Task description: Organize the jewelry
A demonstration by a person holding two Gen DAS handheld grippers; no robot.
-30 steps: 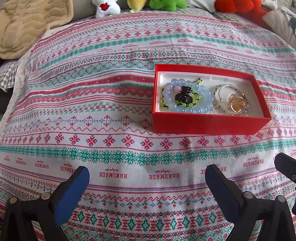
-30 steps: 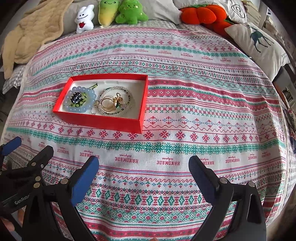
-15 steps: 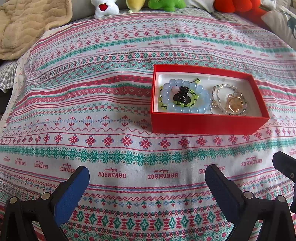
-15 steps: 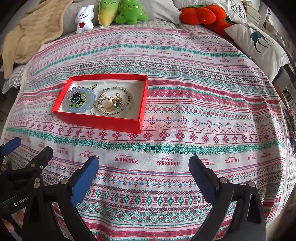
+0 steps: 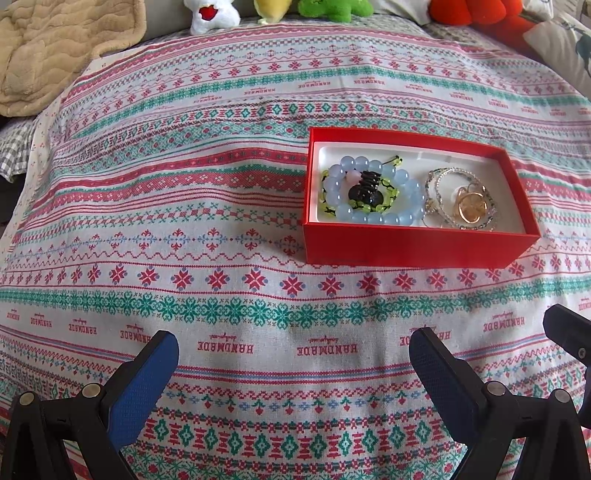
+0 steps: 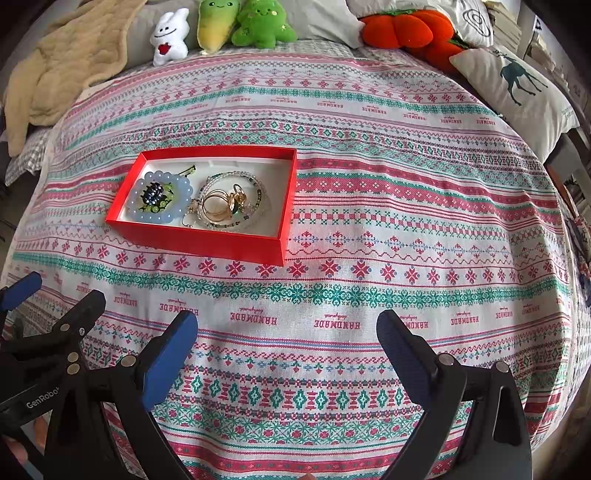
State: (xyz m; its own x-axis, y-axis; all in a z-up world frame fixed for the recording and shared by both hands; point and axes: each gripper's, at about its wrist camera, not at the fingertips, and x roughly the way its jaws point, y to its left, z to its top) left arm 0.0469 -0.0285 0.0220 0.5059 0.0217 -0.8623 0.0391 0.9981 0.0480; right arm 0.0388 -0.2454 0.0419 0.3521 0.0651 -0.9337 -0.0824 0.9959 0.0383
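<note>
Both tongs hang over the patterned cloth [image 6: 369, 206] with their blue-padded fingers spread wide and nothing between them: the left gripper [image 5: 293, 369] low in its own view, the right gripper [image 6: 286, 350] low in its view too. The red box [image 6: 207, 240] sits left of centre in the right view and right of centre in the left view. Inside it, a pale blue bead bracelet [image 5: 373, 218] lies beside a tangle of gold rings and thin bracelets [image 5: 469, 206]. Plush toys [image 6: 221, 26] line the top edge.
</note>
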